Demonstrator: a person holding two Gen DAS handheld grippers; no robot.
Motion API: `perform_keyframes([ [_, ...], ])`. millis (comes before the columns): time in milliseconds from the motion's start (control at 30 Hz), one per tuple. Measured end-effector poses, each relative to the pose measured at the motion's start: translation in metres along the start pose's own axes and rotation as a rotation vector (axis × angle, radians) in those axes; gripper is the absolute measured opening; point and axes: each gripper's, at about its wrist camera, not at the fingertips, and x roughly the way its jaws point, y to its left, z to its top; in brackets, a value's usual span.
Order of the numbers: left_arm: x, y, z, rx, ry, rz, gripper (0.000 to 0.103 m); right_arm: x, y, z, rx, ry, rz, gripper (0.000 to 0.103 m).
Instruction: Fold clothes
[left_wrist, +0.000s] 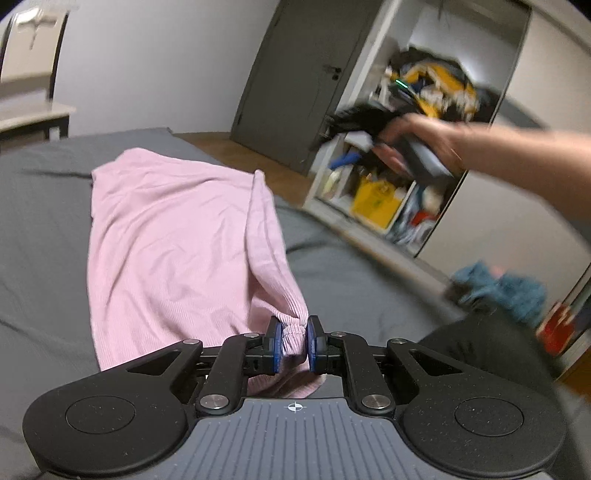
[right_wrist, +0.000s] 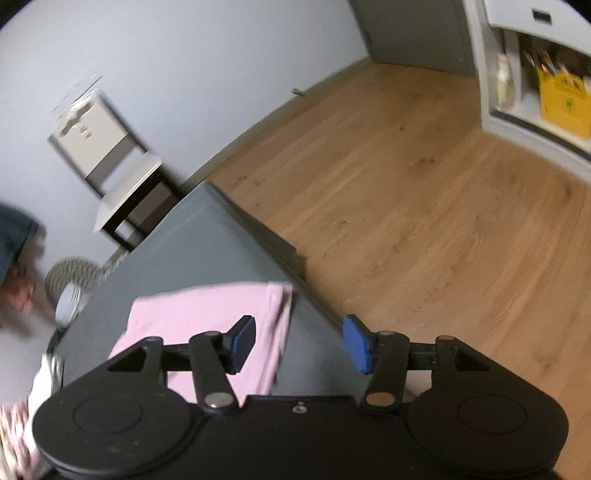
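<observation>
A pink ribbed garment (left_wrist: 170, 236) lies spread on the grey bed (left_wrist: 40, 229). My left gripper (left_wrist: 293, 341) is shut on a bunched cuff or corner of that garment at its near right edge, pulling a fold up. In the left wrist view a person's hand (left_wrist: 424, 136) holds the right gripper, blurred, raised over the bed's right side. In the right wrist view my right gripper (right_wrist: 301, 343) is open and holds nothing; it hangs above the pink garment (right_wrist: 207, 325) near the bed's edge.
An open wardrobe (left_wrist: 406, 140) crammed with clothes and a yellow box (left_wrist: 376, 201) stands right of the bed. Blue clothing (left_wrist: 506, 286) and a dark item (left_wrist: 480, 350) lie at the bed's near right. A chair (right_wrist: 110, 173) stands by the wall; wooden floor (right_wrist: 406, 184) beyond.
</observation>
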Motion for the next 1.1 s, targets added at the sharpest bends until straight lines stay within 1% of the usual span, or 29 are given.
perform_keyframes([
  [33,0.000,0.005,0.002,-0.026,-0.003,-0.016,0.012,-0.015,-0.001,-0.005,-0.008,-0.003,0.014,0.052],
  [100,0.000,0.013,0.004,-0.056,-0.002,-0.008,0.012,-0.046,-0.005,-0.013,0.015,-0.021,0.075,0.052],
  [167,0.001,0.017,0.006,-0.073,0.004,-0.002,0.012,-0.079,-0.006,-0.020,0.039,-0.036,0.148,0.052],
  [233,0.003,0.020,0.008,-0.100,0.012,-0.016,0.012,-0.111,0.002,-0.024,0.040,-0.046,0.213,0.052],
  [333,0.008,0.017,0.009,-0.078,0.027,-0.013,0.012,-0.161,0.027,-0.024,0.017,-0.086,0.279,0.054],
  [400,0.012,0.014,0.009,-0.053,0.037,-0.013,0.012,-0.198,0.049,-0.021,0.011,-0.122,0.343,0.054],
  [433,0.014,0.011,0.009,-0.031,0.047,-0.007,0.012,-0.217,0.061,-0.018,0.000,-0.145,0.361,0.056],
  [467,0.016,0.008,0.009,-0.008,0.058,-0.002,0.012,-0.236,0.074,-0.015,-0.011,-0.169,0.380,0.060],
  [533,0.023,0.003,0.008,0.032,0.085,-0.003,0.012,-0.272,0.095,-0.010,-0.032,-0.218,0.403,0.062],
  [600,0.031,0.000,0.007,0.043,0.113,-0.020,0.012,-0.312,0.116,-0.008,-0.049,-0.273,0.424,0.062],
  [667,0.036,-0.002,0.006,0.034,0.130,-0.030,0.012,-0.347,0.134,-0.008,-0.060,-0.322,0.426,0.062],
  [733,0.039,-0.003,0.005,0.018,0.142,-0.036,0.012,-0.383,0.150,-0.011,-0.077,-0.375,0.418,0.062],
  [833,0.044,-0.005,0.003,0.013,0.171,-0.034,0.012,-0.442,0.173,-0.026,-0.136,-0.475,0.368,0.065],
  [867,0.045,-0.008,0.002,0.026,0.175,-0.038,0.012,-0.462,0.178,-0.033,-0.158,-0.506,0.326,0.069],
  [900,0.044,-0.011,0.002,0.043,0.172,-0.044,0.012,-0.482,0.183,-0.040,-0.179,-0.534,0.280,0.071],
  [1000,0.044,-0.020,0.003,0.084,0.163,-0.057,0.012,-0.526,0.189,-0.053,-0.229,-0.596,0.131,0.073],
  [1067,0.043,-0.022,0.002,0.085,0.156,-0.041,0.012,-0.539,0.187,-0.057,-0.240,-0.615,0.034,0.076],
  [1100,0.042,-0.022,0.001,0.081,0.152,-0.035,0.012,-0.537,0.185,-0.058,-0.244,-0.606,-0.004,0.076],
])
